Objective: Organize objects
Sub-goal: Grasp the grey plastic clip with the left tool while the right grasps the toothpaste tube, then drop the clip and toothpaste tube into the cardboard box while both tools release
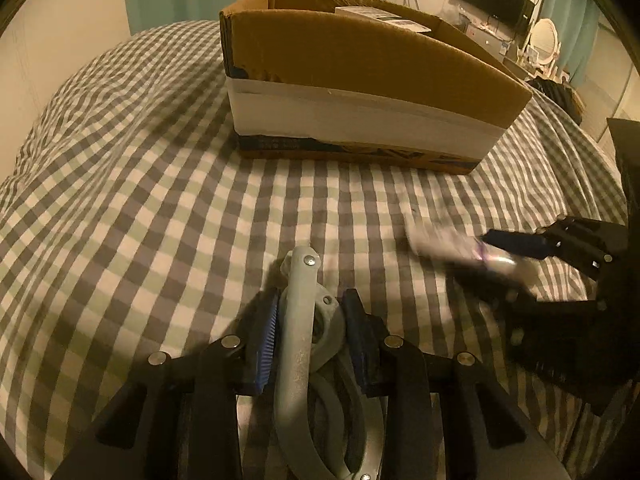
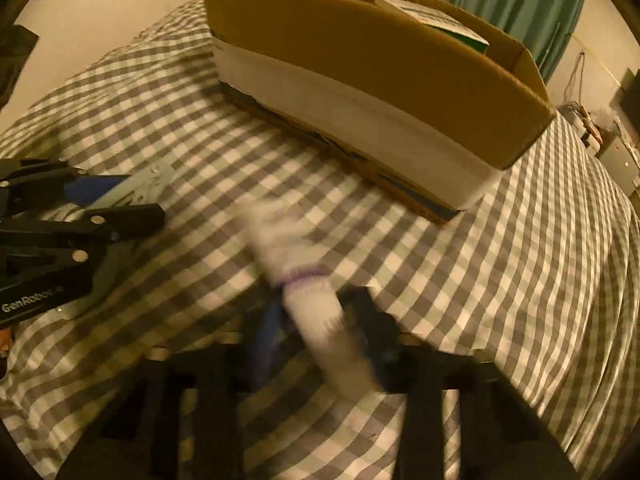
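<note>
Checked bed [image 1: 160,200]: grey metal tool [image 1: 298,320] pinched by left gripper [image 1: 312,320], judged stiff; blurred white tube [image 2: 304,292] clamped mid-body in right gripper [image 2: 316,328], judged light

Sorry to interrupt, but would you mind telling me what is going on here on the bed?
A person is tidying loose things into the open cardboard box on the checked bedspread, with a gripper in each hand. The left gripper is shut on a grey metal tool. The right gripper grips a blurred white tube with a purple band. A small carton already sits inside the box.
</note>
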A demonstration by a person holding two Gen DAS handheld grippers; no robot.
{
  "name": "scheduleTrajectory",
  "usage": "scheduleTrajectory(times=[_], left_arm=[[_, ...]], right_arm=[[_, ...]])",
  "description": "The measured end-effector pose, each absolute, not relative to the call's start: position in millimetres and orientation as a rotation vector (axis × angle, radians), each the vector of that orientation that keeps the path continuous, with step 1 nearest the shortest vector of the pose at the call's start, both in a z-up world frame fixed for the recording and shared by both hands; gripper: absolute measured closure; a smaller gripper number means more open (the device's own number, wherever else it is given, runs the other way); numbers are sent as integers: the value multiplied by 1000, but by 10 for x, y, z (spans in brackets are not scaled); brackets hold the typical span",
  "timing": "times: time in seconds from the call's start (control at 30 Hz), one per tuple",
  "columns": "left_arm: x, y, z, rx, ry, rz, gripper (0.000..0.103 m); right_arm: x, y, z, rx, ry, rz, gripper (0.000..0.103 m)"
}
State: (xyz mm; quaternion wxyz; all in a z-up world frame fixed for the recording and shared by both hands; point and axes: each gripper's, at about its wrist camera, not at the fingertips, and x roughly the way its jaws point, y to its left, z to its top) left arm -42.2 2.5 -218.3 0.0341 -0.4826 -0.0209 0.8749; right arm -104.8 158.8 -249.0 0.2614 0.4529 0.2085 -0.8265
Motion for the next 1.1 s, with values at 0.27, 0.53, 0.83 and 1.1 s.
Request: scheduleTrajectory(times=[0.27, 0.53, 0.83, 1.1], left_arm=[[-232, 56, -2046, -1439, -79, 2689, 75], [-157, 24, -1572, -1358, -155, 2727, 76], [-353, 96, -981, -1166, -102, 2826, 76], [-719, 201, -554, -985, -37, 2862, 76]], right_arm=[[-965, 1654, -2268, 1170, 491, -2269, 82], [-841, 1752, -1844, 1059, 373, -2327, 82], [-786, 1868, -1461, 966, 280, -2398, 82], [-958, 2002, -977, 877, 231, -2483, 82]])
